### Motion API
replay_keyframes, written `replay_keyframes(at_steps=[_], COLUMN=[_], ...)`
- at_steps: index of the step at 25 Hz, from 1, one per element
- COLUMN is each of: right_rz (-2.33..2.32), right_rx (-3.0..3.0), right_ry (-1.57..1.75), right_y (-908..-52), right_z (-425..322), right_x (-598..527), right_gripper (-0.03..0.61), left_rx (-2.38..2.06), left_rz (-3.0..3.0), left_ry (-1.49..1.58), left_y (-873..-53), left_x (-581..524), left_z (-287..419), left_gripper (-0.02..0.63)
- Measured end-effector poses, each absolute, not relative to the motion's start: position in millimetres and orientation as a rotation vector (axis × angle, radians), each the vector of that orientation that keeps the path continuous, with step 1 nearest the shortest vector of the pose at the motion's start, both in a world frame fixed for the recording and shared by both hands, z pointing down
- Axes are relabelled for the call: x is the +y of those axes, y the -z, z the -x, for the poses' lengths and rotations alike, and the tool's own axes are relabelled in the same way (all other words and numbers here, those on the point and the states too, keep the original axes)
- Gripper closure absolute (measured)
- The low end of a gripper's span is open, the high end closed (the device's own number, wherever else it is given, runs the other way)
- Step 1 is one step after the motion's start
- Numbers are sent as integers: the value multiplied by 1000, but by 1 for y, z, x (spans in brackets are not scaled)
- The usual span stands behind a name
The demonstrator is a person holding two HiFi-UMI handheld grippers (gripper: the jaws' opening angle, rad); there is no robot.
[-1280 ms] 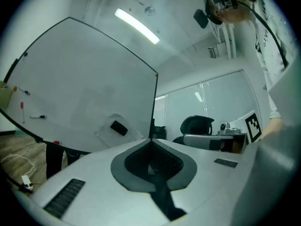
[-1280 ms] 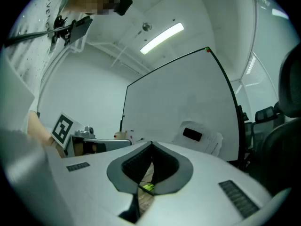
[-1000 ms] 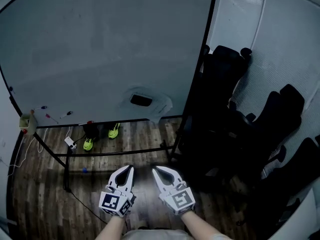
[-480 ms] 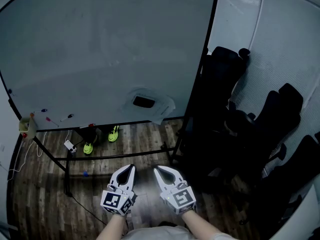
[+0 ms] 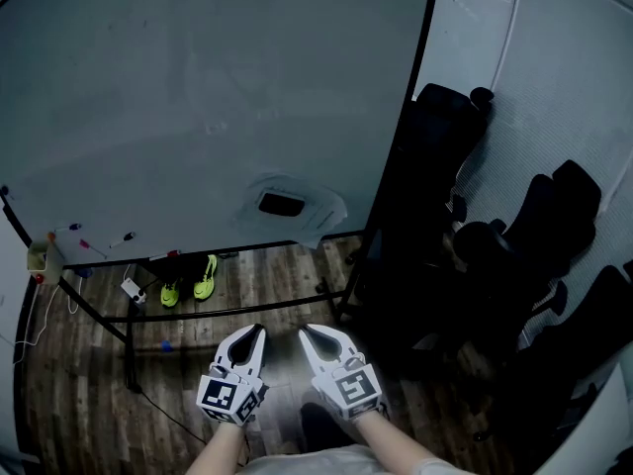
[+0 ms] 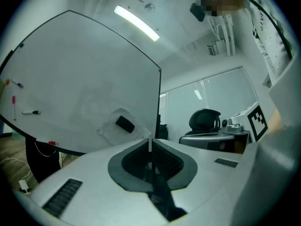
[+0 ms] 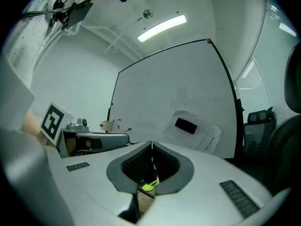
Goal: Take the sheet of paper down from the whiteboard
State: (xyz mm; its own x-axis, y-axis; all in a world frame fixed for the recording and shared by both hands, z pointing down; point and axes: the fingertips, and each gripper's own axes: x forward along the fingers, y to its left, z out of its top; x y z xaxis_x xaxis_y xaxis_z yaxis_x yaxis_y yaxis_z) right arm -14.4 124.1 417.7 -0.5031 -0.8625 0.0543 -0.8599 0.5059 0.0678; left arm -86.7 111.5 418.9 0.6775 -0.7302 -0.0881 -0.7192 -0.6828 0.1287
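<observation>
The left gripper (image 5: pixel 255 336) and the right gripper (image 5: pixel 309 334) sit low in the head view, side by side and pointing toward the whiteboard (image 5: pixel 198 97), each with its jaws closed and nothing between them. The sheet of paper (image 5: pixel 315 216) hangs near the board's lower right corner, pinned under a black block (image 5: pixel 278 203), well apart from both grippers. Markers (image 5: pixel 99 240) cling to the board at lower left. Under the board, a pair of green shoes (image 5: pixel 188 283) stands on the wooden floor (image 5: pixel 69 384), and black chairs (image 5: pixel 495 236) crowd the right side.

In the left gripper view, the jaws meet at their tips, clenched on nothing. The paper shows beyond them, slightly to the left, crumpled at its edges, flat against the board. The right gripper's marker cube shows at the right edge.

In the right gripper view, the jaws are likewise pressed together and empty. The paper lies ahead and to the right, tilted, with the block on its upper part. A green shoe shows through the gap below the jaws.
</observation>
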Motion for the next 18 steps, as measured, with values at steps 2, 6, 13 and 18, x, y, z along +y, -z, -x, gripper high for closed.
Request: replay_keyframes(at_steps=[2, 6, 13, 18], right_rz=[-1504, -1494, -1425, -1374], right_rx=[-2669, -2699, -2705, -2736], right_ry=[74, 7, 86, 90], right_y=[-417, -417, -415, -416], right_z=[14, 7, -1, 3], right_x=[108, 73, 5, -31], right_gripper=[560, 560, 560, 559], left_rx=[-1222, -1246, -1319, -1366], left_rz=[-2794, -2783, -2746, -2721], left_ry=[204, 190, 210, 205], left_y=[-420, -419, -418, -423], left_x=[96, 62, 0, -32], left_z=[84, 76, 73, 72], left_gripper=[597, 597, 597, 597])
